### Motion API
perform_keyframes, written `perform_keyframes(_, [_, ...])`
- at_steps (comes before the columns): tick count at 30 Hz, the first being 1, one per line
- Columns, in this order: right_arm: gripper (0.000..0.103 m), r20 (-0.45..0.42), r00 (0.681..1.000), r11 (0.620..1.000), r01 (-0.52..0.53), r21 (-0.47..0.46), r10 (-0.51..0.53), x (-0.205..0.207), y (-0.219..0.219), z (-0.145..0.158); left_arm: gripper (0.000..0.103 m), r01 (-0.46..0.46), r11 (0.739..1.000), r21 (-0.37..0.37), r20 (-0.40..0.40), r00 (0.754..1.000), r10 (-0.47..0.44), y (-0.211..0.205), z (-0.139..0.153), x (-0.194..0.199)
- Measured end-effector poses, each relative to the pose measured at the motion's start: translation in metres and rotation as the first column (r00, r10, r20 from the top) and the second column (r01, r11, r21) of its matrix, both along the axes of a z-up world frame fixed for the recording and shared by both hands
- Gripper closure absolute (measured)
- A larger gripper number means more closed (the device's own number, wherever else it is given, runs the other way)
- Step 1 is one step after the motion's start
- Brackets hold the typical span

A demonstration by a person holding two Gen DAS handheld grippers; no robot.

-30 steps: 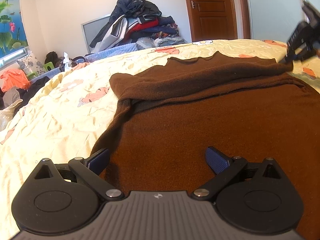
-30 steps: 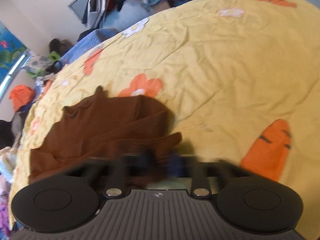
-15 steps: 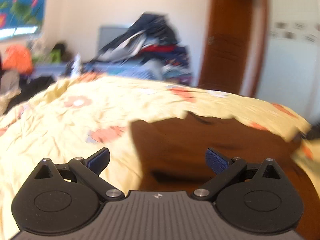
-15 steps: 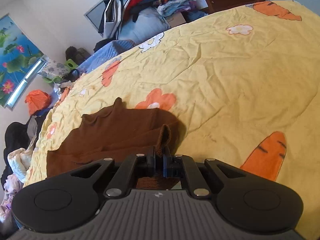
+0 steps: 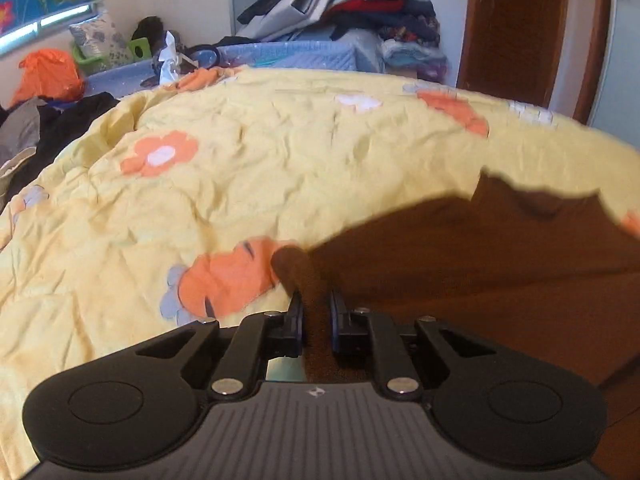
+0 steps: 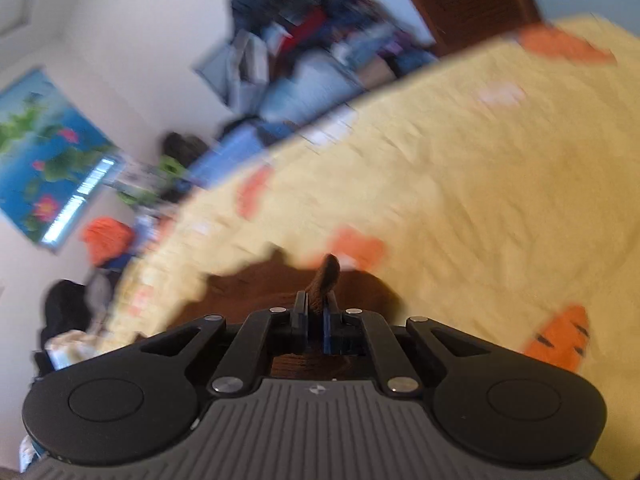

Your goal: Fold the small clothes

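Left gripper (image 5: 316,308) has just been closing and now pinches the brown sweater (image 5: 480,272) edge, right gripper (image 6: 316,312) clamping another fold, yellow floral bedspread (image 5: 280,152) ahead.

Both tools are built alike. Left gripper (image 5: 316,318): black linkage arms, silver screws at the pivots, blue pads on the fingers (image 5: 297,320), two round black discs flanking a grey ribbed housing stamped with a small logo. Right gripper (image 6: 316,318): same black arms, silver screws, blue-padded fingers (image 6: 327,330), grey ribbed body.
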State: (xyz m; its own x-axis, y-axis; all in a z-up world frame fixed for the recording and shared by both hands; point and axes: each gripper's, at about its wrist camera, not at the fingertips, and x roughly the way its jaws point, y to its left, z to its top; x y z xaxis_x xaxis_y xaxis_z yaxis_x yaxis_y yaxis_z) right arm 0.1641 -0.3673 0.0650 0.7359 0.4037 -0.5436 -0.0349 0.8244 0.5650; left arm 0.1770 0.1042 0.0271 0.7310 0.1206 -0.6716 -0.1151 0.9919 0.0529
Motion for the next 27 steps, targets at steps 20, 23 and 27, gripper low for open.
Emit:
perform_keyframes(20, [0.016,0.129,0.979,0.808,-0.050,-0.587,0.155,0.012,0.139,-0.054,0.018,0.139,0.989,0.052,0.086,0.986,-0.143,-0.047,-0.010,-0.007])
perform_keyframes(23, [0.016,0.159,0.978,0.834,-0.023,-0.551,0.132,0.007,0.125,-0.053,0.017,0.135,0.988,0.071,0.086,0.986,-0.141,-0.039,-0.008,-0.010])
perform_keyframes(27, [0.017,0.120,0.990,0.801,0.008,-0.599,0.080,-0.009,0.139,-0.036,0.019,0.104,0.992,0.069,0.123,0.986,-0.112,-0.042,0.012,-0.061])
